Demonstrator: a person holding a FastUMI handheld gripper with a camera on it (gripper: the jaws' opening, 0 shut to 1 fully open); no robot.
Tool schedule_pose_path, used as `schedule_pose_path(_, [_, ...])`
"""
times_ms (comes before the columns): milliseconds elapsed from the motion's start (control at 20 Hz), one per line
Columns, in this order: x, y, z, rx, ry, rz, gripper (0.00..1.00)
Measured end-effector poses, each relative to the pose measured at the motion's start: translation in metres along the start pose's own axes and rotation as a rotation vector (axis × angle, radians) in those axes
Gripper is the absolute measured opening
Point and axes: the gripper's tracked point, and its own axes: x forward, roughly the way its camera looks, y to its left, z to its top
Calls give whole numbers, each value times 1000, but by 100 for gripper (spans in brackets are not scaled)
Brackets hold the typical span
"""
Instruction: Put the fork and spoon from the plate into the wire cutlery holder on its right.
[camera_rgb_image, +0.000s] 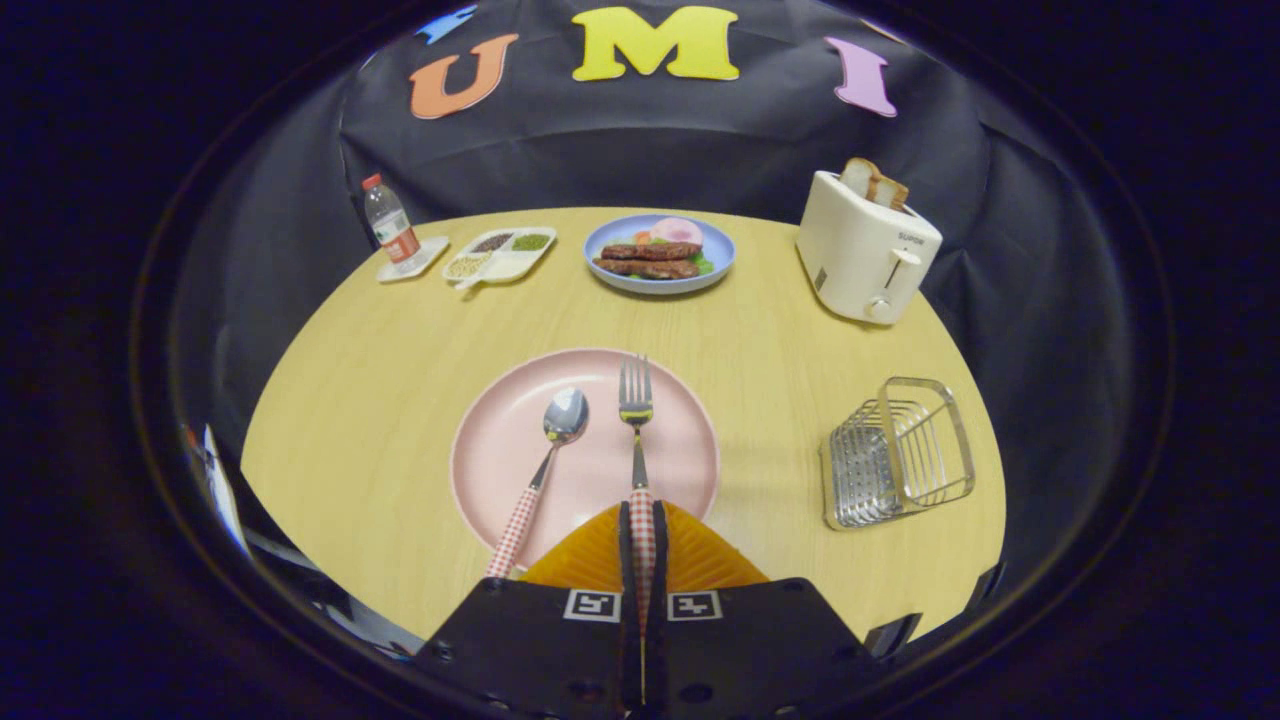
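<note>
I see the gripper (641, 525) with its two fingers closed tight on the red-and-white checked handle of the metal fork (637, 440), one finger pressing each side. The fork's tines point away from me and sit over the round pink plate (500, 440); whether they touch it or are raised slightly I cannot tell. Just left of the fork, the metal spoon with a matching checked handle (545, 460) lies on the plate, its handle end past the near rim. The plate rests on the round light-wood table (350, 400). To the plate's right, apart from it, stands the wire cutlery holder (898, 452). Beyond are a blue plate of food (659, 254), a cream toaster holding bread (866, 248), a white divided tray (498, 254) and a plastic bottle (389, 222).
</note>
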Motion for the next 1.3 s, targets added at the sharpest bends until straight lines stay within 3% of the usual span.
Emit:
schedule_pose_path(200, [-49, -37, 28, 29, 37, 15, 2])
schedule_pose_path(600, [-112, -142, 49, 60, 174, -54, 2])
schedule_pose_path(900, [-105, -165, 24, 152, 417, -11, 2])
schedule_pose_path(1300, [-72, -171, 16, 225, 619, 0, 2])
